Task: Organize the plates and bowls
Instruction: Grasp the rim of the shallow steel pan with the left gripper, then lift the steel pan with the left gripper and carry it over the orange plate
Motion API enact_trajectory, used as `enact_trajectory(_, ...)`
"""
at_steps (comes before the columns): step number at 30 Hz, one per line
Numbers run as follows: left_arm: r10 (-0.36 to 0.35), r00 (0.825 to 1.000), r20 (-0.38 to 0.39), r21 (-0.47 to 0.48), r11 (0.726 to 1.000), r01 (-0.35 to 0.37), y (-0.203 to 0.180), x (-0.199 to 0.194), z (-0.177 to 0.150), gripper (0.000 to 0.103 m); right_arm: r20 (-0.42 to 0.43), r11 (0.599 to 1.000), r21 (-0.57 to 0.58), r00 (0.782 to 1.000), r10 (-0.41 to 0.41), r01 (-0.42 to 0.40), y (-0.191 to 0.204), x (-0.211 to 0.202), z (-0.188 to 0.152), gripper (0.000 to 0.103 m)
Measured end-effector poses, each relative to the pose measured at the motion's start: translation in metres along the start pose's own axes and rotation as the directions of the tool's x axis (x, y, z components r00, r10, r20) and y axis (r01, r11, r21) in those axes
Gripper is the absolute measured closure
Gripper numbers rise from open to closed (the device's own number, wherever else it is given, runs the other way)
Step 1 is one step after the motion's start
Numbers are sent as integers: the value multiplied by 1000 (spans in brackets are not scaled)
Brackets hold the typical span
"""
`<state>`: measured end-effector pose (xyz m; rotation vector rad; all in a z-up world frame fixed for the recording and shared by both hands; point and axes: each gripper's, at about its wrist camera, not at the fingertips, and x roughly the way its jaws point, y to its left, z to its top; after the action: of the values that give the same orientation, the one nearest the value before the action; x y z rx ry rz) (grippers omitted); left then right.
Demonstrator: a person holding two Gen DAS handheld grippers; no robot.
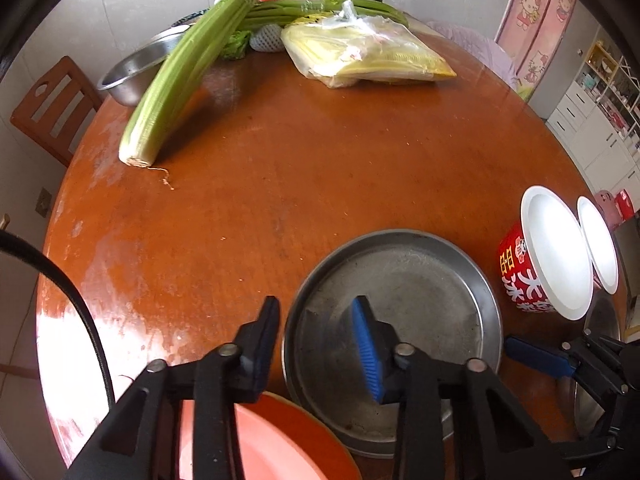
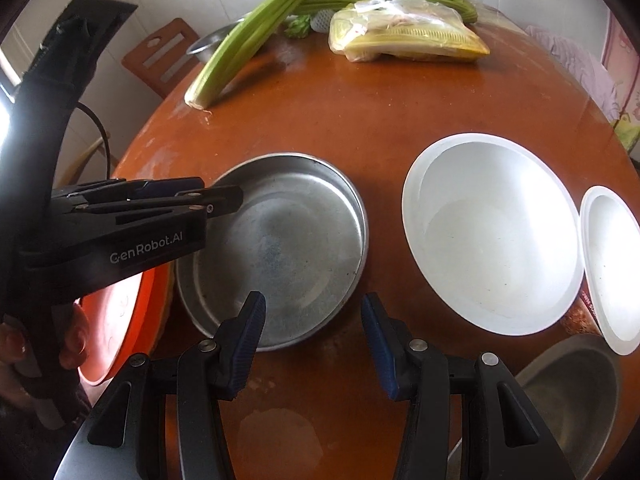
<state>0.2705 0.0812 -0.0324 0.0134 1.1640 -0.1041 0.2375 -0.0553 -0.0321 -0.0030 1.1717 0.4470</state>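
A round steel pan (image 1: 404, 304) (image 2: 280, 256) lies on the brown round table (image 1: 260, 200). My left gripper (image 1: 316, 320) is open, its jaws astride the pan's left rim, right finger over the pan, left finger outside it; it shows from the side in the right wrist view (image 2: 224, 200). An orange plate (image 1: 280, 444) (image 2: 116, 332) lies under it at the near left. My right gripper (image 2: 312, 316) is open and empty above the pan's near rim. Two white bowls with red patterned sides (image 1: 556, 256) (image 2: 492, 236), (image 1: 598, 240) (image 2: 612, 268) stand right of the pan.
A steel bowl (image 2: 576, 396) sits at the near right. At the far side lie celery bunches (image 1: 192, 64), a plastic bag with yellow contents (image 1: 368, 56) and another steel bowl (image 1: 136, 68). A wooden chair (image 1: 52, 108) stands beyond the table's left edge.
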Motion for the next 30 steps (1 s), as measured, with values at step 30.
enact_trajectory(30,-16,993,120,0,1000,16,-4,-40,-3,71,130,1000,-7,991,-24,25,5,-30,1,57)
